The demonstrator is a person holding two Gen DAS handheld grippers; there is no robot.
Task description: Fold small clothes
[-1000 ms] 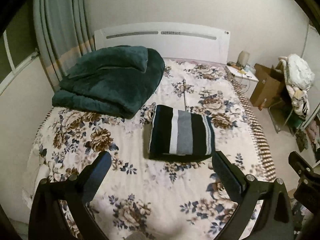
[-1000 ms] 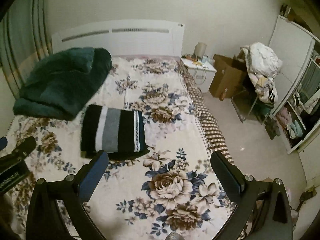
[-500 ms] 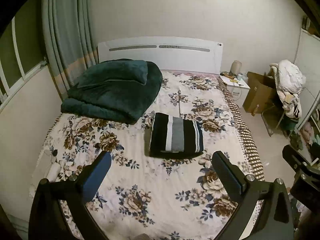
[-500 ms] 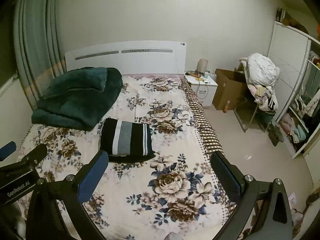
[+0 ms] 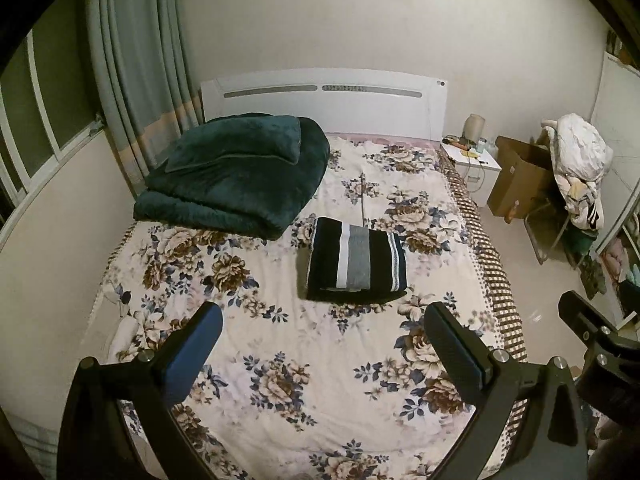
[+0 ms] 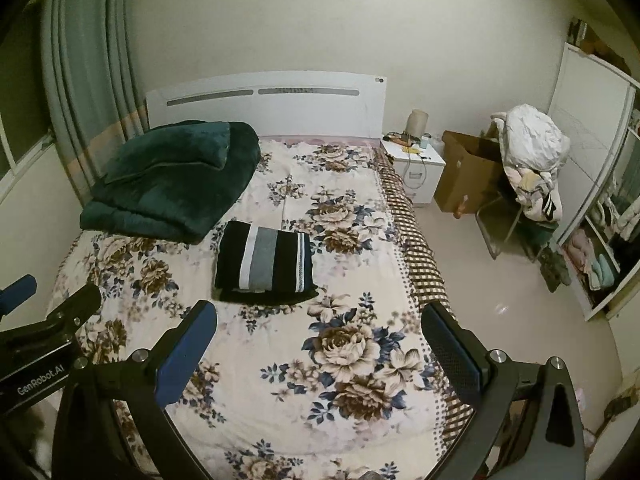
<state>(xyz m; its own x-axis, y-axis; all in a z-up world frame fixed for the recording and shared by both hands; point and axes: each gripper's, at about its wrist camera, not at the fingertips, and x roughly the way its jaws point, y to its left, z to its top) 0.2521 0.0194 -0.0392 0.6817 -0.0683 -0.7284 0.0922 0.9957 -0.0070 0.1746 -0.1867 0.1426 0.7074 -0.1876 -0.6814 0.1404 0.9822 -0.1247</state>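
The left claw (image 5: 322, 314) and the right claw (image 6: 320, 314) are both held up side by side, each with its jaws spread wide and nothing between its fingers.

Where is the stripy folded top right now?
In both views the stripy folded top lies mid-bed on the flowery bedspread, just right of the green blanket.
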